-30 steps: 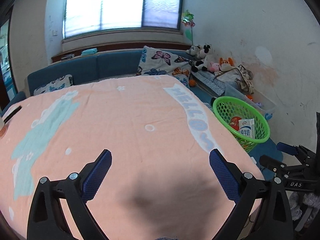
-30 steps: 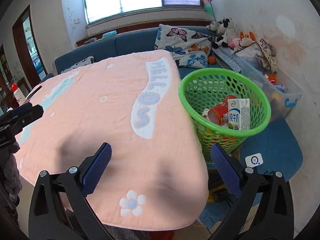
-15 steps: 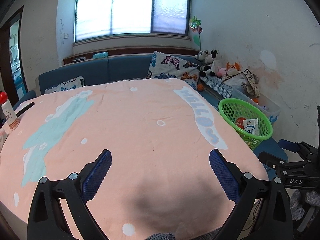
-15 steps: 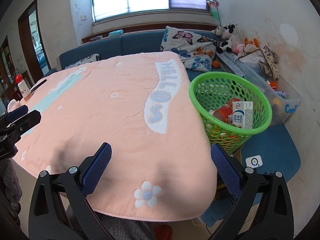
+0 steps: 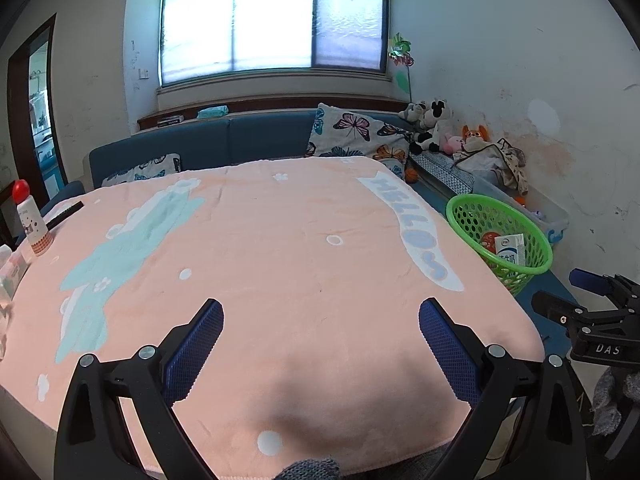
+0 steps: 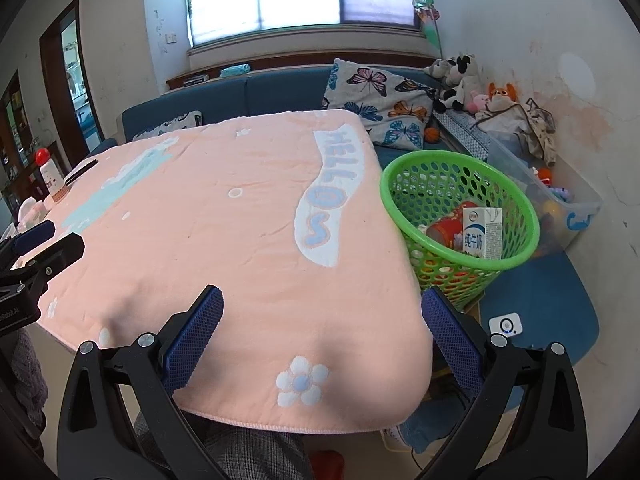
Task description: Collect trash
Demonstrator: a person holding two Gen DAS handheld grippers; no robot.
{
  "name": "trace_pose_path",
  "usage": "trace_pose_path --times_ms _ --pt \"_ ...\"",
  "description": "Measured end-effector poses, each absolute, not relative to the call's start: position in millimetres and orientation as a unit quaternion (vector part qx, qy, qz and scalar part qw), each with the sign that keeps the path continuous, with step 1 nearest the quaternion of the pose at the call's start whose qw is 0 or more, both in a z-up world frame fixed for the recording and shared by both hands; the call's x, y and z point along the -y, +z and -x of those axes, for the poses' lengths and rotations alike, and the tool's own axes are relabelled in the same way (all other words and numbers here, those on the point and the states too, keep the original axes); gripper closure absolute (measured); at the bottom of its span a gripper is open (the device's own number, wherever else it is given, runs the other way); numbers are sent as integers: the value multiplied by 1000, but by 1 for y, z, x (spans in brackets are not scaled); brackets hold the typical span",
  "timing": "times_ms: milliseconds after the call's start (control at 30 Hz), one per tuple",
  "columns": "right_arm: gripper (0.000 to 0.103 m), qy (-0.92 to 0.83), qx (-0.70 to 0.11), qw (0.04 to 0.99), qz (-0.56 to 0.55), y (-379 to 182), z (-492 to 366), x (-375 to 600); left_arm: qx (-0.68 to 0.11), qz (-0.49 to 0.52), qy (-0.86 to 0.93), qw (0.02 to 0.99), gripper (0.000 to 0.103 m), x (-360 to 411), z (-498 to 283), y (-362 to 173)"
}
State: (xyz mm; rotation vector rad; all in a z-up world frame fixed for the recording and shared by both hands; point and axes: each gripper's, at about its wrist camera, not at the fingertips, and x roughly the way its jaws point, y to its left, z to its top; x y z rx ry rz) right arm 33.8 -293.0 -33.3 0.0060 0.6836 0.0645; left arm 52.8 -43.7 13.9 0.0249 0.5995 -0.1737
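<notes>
A green mesh basket (image 6: 432, 168) stands off the table's right edge; it also shows in the left wrist view (image 5: 476, 204). Inside it are a white milk carton (image 6: 482, 232) and a red can (image 6: 448, 228); the carton also shows in the left wrist view (image 5: 510, 250). My left gripper (image 5: 320, 340) is open and empty above the near edge of the pink-covered table (image 5: 280, 240). My right gripper (image 6: 322, 328) is open and empty over the table's near right corner (image 6: 240, 240), short of the basket.
A white bottle with a red cap (image 5: 30, 220) and a black stick (image 5: 66, 214) lie at the table's far left. A blue sofa (image 5: 240, 140) with butterfly cushions stands behind. Plush toys and a clear bin (image 6: 560, 184) sit by the right wall.
Both grippers have pulled back and up from the table, so more of the table and the room shows. Both stay open and empty.
</notes>
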Motion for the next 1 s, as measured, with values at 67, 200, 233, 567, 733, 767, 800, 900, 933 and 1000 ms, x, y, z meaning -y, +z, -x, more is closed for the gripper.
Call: trace_pose_path --times_ms 67,200,233,567,733,767,800,900,933,1000 --pt "4 32 -334 942 -3 -33 -33 293 -295 -13 -84 952 8 43 -52 14" --pt "4 32 -333 942 -3 -32 -32 292 -297 -14 -83 951 8 42 -49 13" --pt "4 33 -333 942 -3 -32 -31 291 -299 -15 -81 951 8 42 -48 12" --pt "4 32 -332 943 -2 -31 -29 290 -302 -11 -75 950 8 40 -47 10" --pt "4 34 -332 943 -2 -30 -27 289 -307 -13 -73 949 8 40 -47 10" --pt "4 34 -332 943 -1 -30 -27 288 -307 -12 -72 949 8 39 -47 9" --pt "4 34 -332 943 -1 -30 -27 289 -307 -12 -72 949 8 39 -46 9" --pt "4 35 -332 943 -2 -30 -27 288 -306 -13 -71 949 8 38 -45 9" --pt "4 35 -332 943 -2 -30 -27 288 -306 -13 -71 949 8 39 -45 9" --pt "4 36 -332 943 -1 -31 -26 288 -306 -13 -71 949 8 39 -45 9"
